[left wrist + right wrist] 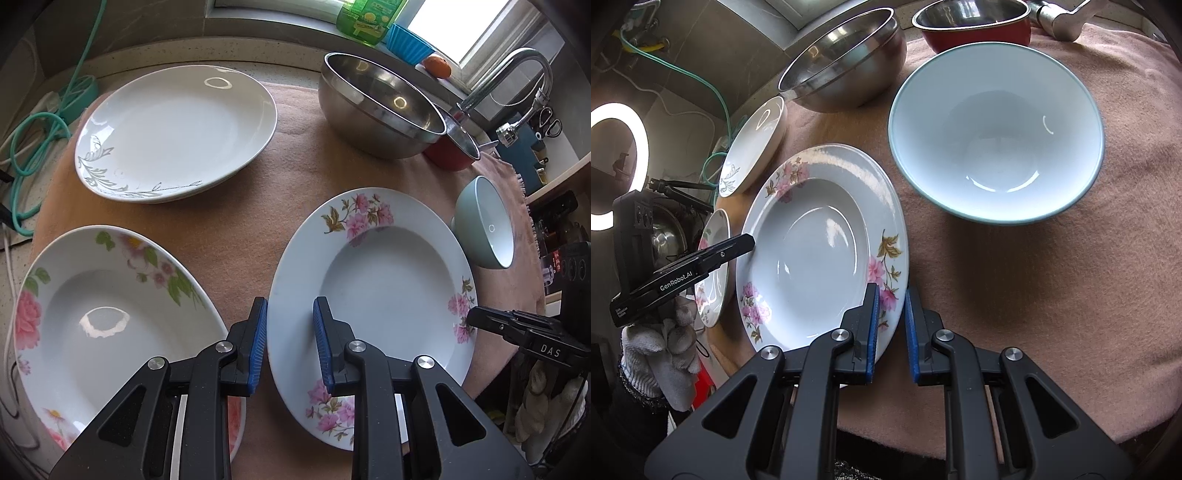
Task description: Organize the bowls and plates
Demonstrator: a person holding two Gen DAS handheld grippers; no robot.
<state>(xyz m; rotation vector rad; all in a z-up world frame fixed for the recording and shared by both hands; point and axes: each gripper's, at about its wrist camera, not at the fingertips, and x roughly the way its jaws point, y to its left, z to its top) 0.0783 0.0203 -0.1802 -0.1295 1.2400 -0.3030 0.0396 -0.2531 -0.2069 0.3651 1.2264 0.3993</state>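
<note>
Both grippers are on the pink-flower soup plate, one at each side of its rim. The left gripper has its jaws narrowly apart and straddling the near-left rim: one blue pad is outside the edge, the other over the rim's face. In the right wrist view its tip meets the plate's far rim. The right gripper is nearly closed, with the rim edge between the pads; it looks clamped on the plate.

The plate sits on a pink cloth over the bench; I can't tell if it's lifted.

Relative to the left gripper:
- just left: a second deep plate with pink and green flowers, near the first but apart from it
- ahead-left: a white plate with a grey leaf pattern, apparently stacked on another
- ahead-right: a steel mixing bowl, with a red pot just behind it
- right, past the held plate: a pale green bowl

Relative to the right gripper, the green bowl is straight ahead, close to the plate's rim but not touching it.

A gloved hand carries the left gripper. A faucet, a green bottle and a blue ribbed cup are far ahead.
</note>
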